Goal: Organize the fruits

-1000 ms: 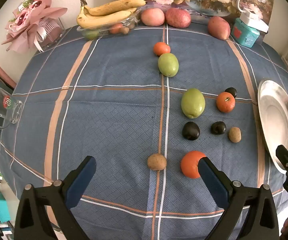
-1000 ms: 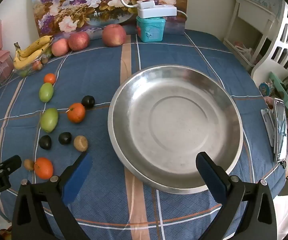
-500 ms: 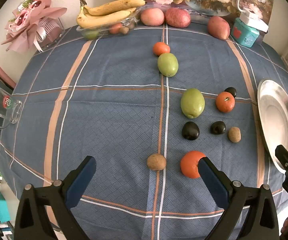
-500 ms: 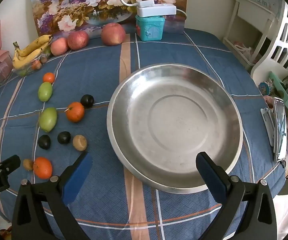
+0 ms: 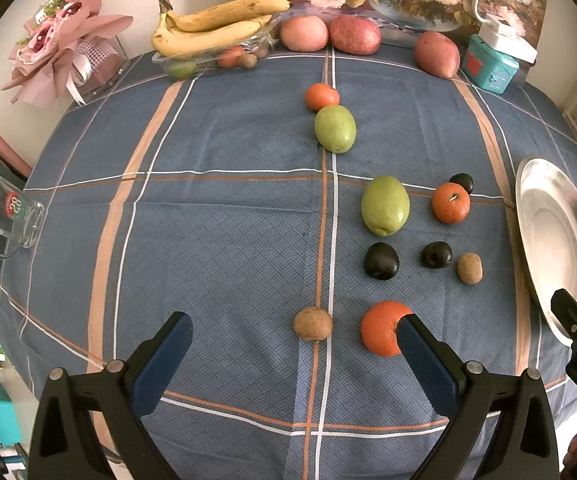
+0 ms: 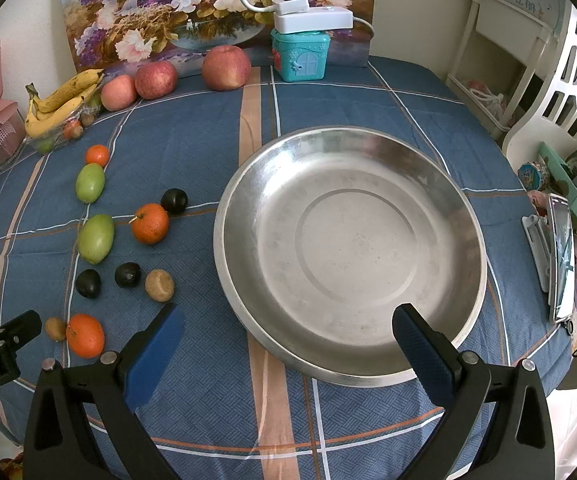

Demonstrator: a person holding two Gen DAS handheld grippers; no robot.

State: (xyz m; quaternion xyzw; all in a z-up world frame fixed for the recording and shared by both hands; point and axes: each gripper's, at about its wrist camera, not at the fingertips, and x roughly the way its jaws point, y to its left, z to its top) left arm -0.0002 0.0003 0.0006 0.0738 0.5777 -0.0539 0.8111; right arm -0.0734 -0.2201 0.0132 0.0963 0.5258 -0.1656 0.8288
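Little has changed since a second ago. The left gripper [image 5: 294, 356] stays wide open and empty, the brown fruit [image 5: 312, 323] just ahead between its fingers, the nearest orange [image 5: 382, 333] by its right finger. The right gripper [image 6: 288, 338] stays wide open, empty, over the near rim of the steel plate [image 6: 464, 208], which has edged slightly closer.

**What the views leave out**

In the left wrist view, the steel plate [image 5: 556, 240] is cut off at the right edge, and the left claw's [image 5: 292, 340] right finger [image 5: 424, 356] covers part of the nearest orange [image 5: 380, 332]. The small fruits in the clear tray [image 5: 208, 60] under the bananas [image 5: 212, 28] are too blurred to name. In the right wrist view, the phone's [image 6: 562, 260] screen is unreadable.
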